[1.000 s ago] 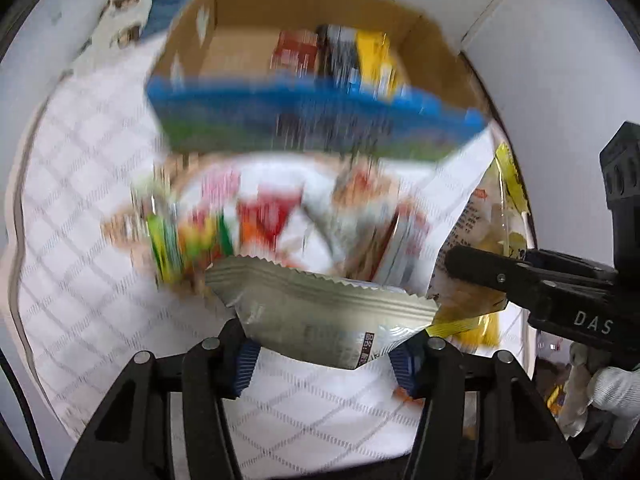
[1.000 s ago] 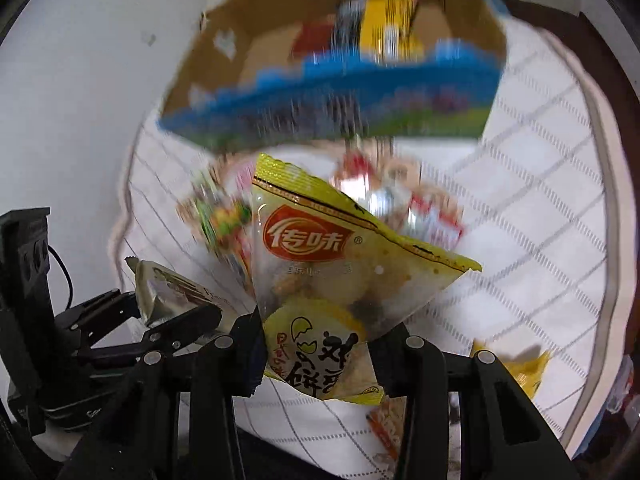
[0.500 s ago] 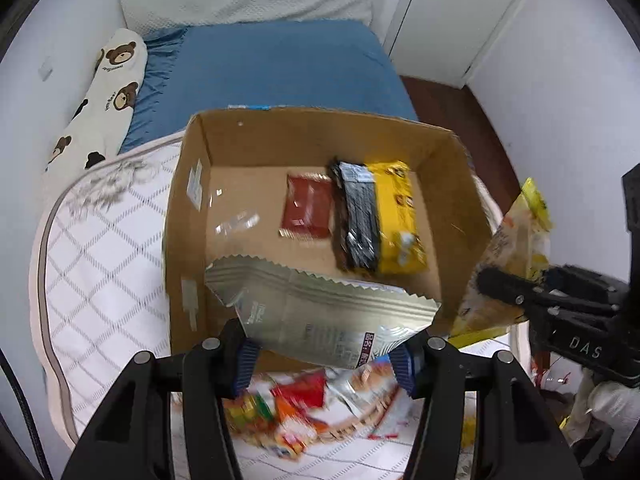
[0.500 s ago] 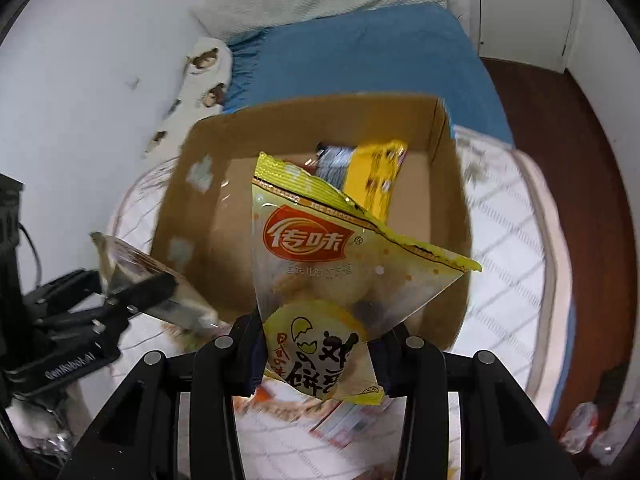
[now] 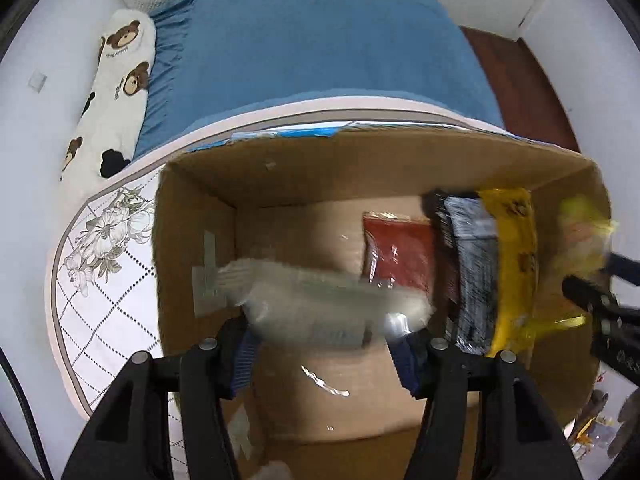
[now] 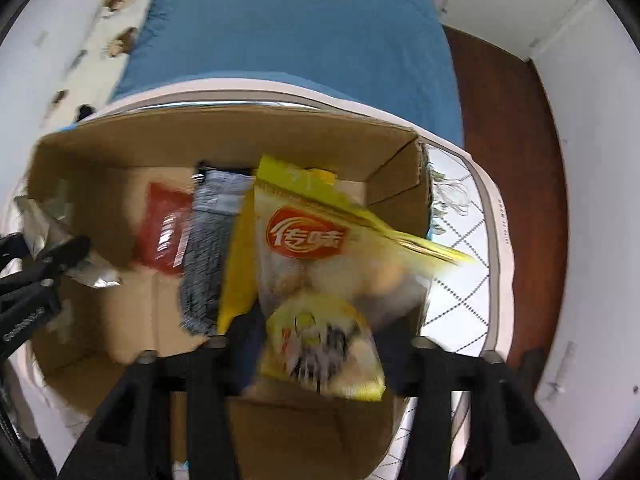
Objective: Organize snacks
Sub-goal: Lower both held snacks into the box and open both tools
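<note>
Left wrist: silver packet (image 5: 320, 304) over cardboard box (image 5: 280, 184).

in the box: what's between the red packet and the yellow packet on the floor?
A dark grey-black foil packet lies between the red packet and the yellow packet, inside the cardboard box. Both wrist views show it.

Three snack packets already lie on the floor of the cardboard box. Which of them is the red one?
The red packet is the one nearest the empty side of the cardboard box. The grey packet lies in the middle, and the yellow packet is on the far side.
</note>
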A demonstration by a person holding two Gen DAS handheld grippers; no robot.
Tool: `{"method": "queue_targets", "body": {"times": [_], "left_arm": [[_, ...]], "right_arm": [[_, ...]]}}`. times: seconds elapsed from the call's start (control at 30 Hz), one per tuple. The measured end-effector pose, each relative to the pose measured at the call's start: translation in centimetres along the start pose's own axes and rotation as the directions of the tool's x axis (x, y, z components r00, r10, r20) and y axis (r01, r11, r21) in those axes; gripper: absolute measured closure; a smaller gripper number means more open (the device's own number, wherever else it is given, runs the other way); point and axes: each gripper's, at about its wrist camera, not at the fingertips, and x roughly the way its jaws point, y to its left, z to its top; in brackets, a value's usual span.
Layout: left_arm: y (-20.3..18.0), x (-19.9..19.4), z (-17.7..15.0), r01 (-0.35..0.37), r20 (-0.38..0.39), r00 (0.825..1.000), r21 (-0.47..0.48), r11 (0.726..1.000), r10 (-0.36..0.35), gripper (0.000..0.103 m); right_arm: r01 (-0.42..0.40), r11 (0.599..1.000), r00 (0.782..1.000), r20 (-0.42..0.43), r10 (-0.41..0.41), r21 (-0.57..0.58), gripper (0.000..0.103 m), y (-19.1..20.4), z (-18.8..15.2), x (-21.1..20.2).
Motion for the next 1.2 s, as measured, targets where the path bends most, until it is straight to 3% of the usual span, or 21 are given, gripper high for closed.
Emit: {"method": "queue_targets", "body": {"times": [0.03,0.13,0.37,0.63,0.9,1.2], "left_arm": [[0.3,0.3,0.3,0.028,-0.01,1.0,-0.016,0.999,-0.028,0.045],[1.1,0.6,0.8,0.086,-0.004,0.996,-0.053,0.995,-0.086,0.026],[2.0,-0.2,-0.2,0.092,0.04,0.995,-0.083,0.992,-0.089,0.026],[2.1,-2.3,-3.6,0.083,0.112,0.991,-0.096,0.992,-0.072,0.026],[1.6,-6.2,-7.7,0.082,0.225,0.973,-0.101,0.991,-0.057,0.026],[0.6,-11.8,-12.3,0.058,0.348,0.937,-0.075,0.995,-0.028,0.026]], "right_arm": [[0.004,1.0,1.0,0.003,-0.005,0.007,0.009,-0.1,0.4,0.4],[-0.016,1.0,1.0,0.011,0.016,0.022,0.009,0.0,1.2,0.9],[-0.073,0.996,0.996,0.056,0.07,0.043,0.009,0.1,0.5,0.8],[-0.126,0.991,0.984,0.13,0.119,0.049,0.009,0.9,-2.8,0.1],[-0.139,0.989,0.966,0.227,0.127,0.039,0.009,2.0,-7.1,-2.1],[-0.136,0.99,0.918,0.378,0.117,0.024,0.009,2.4,-12.4,-6.9]]}}
